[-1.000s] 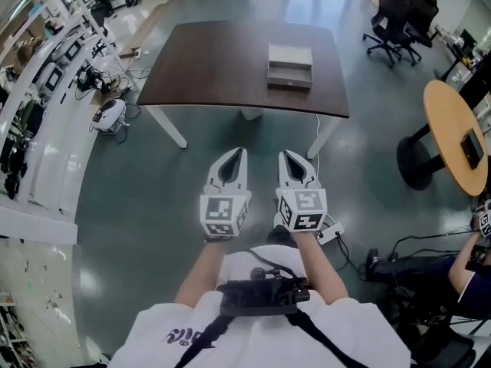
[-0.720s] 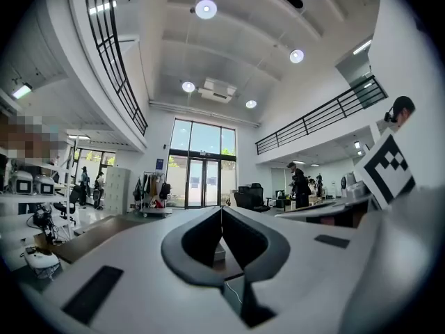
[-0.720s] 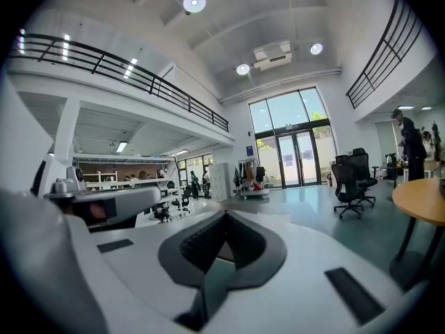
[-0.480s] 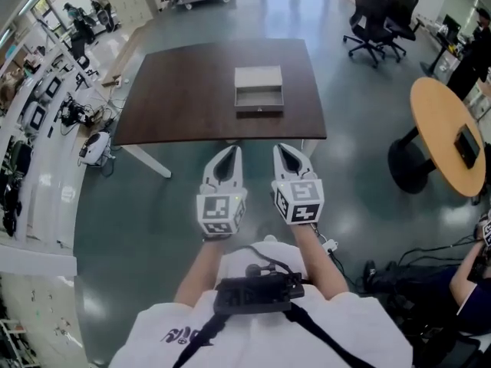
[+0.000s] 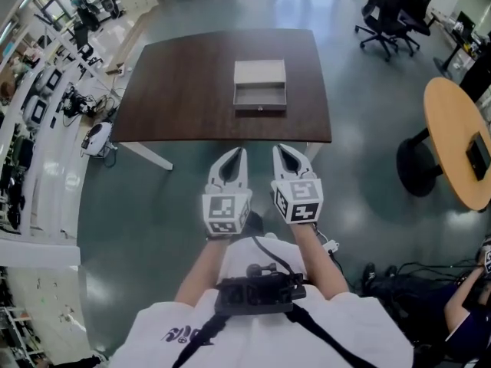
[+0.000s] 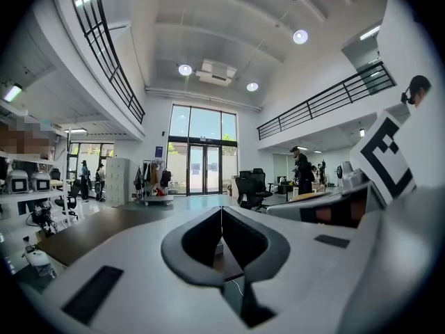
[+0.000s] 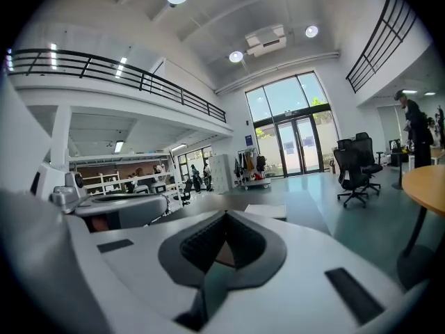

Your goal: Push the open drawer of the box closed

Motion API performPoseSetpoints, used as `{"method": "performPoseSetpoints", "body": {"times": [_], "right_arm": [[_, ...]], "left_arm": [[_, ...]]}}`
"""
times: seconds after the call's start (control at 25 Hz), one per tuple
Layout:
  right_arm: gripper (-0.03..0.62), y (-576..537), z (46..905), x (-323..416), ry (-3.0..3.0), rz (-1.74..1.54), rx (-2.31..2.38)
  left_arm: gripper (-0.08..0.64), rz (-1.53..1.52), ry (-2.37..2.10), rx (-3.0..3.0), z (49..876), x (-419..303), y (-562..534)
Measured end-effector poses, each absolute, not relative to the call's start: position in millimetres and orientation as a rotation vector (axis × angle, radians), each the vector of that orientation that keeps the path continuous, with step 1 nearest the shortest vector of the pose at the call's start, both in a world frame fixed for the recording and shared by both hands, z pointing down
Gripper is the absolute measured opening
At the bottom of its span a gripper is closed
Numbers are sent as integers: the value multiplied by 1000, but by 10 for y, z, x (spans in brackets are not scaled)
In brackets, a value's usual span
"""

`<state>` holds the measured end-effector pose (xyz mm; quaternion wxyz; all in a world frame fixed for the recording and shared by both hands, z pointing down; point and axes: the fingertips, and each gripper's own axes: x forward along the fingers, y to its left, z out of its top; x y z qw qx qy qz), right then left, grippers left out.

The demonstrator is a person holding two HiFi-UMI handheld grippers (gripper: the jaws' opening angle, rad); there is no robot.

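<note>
On dark brown rectangular table (image 5: 176, 90): flat grey box (image 5: 259, 73), its drawer (image 5: 260, 98) pulled out toward the person.
White hand-held left gripper (image 5: 241, 152) and right gripper (image 5: 278, 150) side by side over the grey-green floor (image 5: 368, 198), short of the table's near edge and well apart from the box; jaws of each pressed together on nothing. Pale spot on drawer front, possibly a knob.
</note>
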<state>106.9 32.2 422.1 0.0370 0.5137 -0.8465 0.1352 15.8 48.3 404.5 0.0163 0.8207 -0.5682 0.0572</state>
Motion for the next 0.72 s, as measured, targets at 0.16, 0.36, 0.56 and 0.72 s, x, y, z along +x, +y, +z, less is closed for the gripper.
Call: {"method": "performPoseSetpoints", "body": {"times": [0.16, 0.36, 0.56, 0.72], "right_arm": [[-11, -11, 4403, 1006, -2583, 429, 1574], [-11, -496, 4602, 1142, -2544, 490, 1592], [-11, -1035, 4872, 971, -2476, 548, 1593], [-11, -1375, 5094, 936, -2437, 602, 1587]], "left_arm": [[11, 211, -1760, 2534, 4273, 90, 163], [11, 252, -1758, 2493, 4488, 139, -294], [11, 278, -1728, 2472, 4644, -81, -903], [11, 305, -1678, 2436, 4883, -134, -1303]]}}
